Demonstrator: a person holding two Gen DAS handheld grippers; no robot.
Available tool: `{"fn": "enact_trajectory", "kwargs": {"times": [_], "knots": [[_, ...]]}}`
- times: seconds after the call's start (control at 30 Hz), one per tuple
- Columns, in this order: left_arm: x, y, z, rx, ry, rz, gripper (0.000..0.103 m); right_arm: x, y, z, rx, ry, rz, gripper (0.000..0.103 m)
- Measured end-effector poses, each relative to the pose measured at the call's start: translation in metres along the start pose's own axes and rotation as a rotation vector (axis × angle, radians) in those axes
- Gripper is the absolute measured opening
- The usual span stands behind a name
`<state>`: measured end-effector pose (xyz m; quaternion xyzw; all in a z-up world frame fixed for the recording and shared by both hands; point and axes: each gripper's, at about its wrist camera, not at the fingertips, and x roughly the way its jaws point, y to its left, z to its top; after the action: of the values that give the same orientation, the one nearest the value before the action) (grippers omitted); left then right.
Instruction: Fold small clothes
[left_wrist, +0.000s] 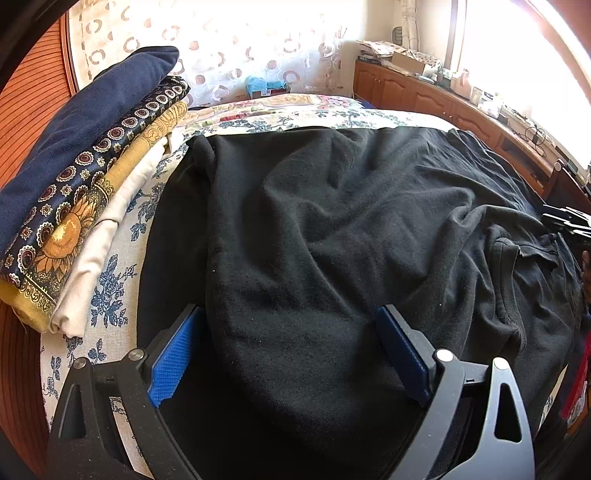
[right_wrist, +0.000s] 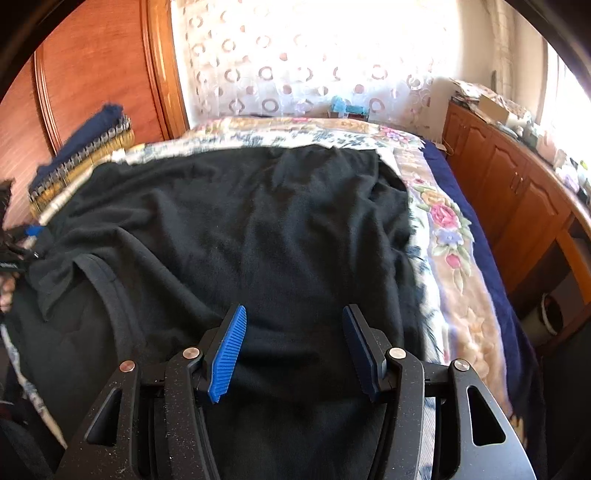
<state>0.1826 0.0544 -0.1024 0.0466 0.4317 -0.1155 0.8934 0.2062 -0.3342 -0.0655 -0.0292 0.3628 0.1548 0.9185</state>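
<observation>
A black T-shirt (left_wrist: 332, 221) lies spread and wrinkled on the bed; it also shows in the right wrist view (right_wrist: 240, 221). Its collar (left_wrist: 513, 280) is at the right in the left wrist view and at the left (right_wrist: 107, 284) in the right wrist view. My left gripper (left_wrist: 288, 332) is open, just above the shirt's near left part, with cloth between its blue pads (left_wrist: 173, 358). My right gripper (right_wrist: 293, 332) is open above the shirt's near right part. Nothing is held.
A stack of folded clothes (left_wrist: 74, 192) lies at the left of the bed, against a wooden headboard (left_wrist: 22, 110). The floral bedspread (right_wrist: 443, 236) shows beyond the shirt. Wooden cabinets (right_wrist: 517, 192) with clutter run along the right. A curtained window is behind.
</observation>
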Motion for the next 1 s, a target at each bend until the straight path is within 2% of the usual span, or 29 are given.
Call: {"fn": "enact_trajectory", "kwargs": {"times": [0.13, 0.3, 0.43, 0.5, 0.6, 0.77, 0.83, 0.87, 0.9, 0.97, 1.0], "knots": [[0.0, 0.0, 0.0, 0.0, 0.0, 0.0, 0.094, -0.021, -0.017, -0.013, 0.052, -0.014, -0.003, 0.056], [0.0, 0.0, 0.0, -0.003, -0.001, -0.003, 0.094, -0.021, -0.037, -0.026, 0.081, 0.034, -0.029, 0.052], [-0.004, 0.003, -0.001, -0.017, -0.005, 0.003, 0.094, -0.021, -0.036, -0.023, 0.087, 0.025, -0.026, 0.05], [-0.012, 0.007, -0.004, -0.035, -0.019, -0.02, 0.092, -0.021, -0.031, -0.021, 0.078, 0.015, -0.015, 0.049], [-0.025, 0.014, -0.012, -0.062, -0.044, -0.038, 0.083, -0.017, -0.024, -0.019, 0.054, 0.02, -0.025, 0.049], [-0.032, 0.031, -0.023, -0.135, -0.028, -0.062, 0.056, -0.014, -0.023, -0.019, 0.05, 0.019, -0.044, 0.048], [-0.033, 0.033, -0.026, -0.146, -0.033, -0.07, 0.05, -0.014, -0.022, -0.02, 0.046, 0.016, -0.052, 0.041], [-0.034, 0.033, -0.026, -0.148, -0.031, -0.076, 0.047, -0.014, -0.021, -0.02, 0.039, 0.015, -0.052, 0.032], [-0.035, 0.032, -0.027, -0.146, -0.035, -0.08, 0.046, -0.014, -0.02, -0.02, 0.031, 0.017, -0.052, 0.027], [-0.034, 0.027, -0.027, -0.131, -0.036, -0.091, 0.035, -0.014, -0.02, -0.02, 0.017, 0.019, -0.068, 0.022], [-0.033, 0.024, -0.027, -0.123, -0.034, -0.092, 0.034, -0.015, -0.02, -0.02, 0.014, 0.019, -0.07, 0.018]]}}
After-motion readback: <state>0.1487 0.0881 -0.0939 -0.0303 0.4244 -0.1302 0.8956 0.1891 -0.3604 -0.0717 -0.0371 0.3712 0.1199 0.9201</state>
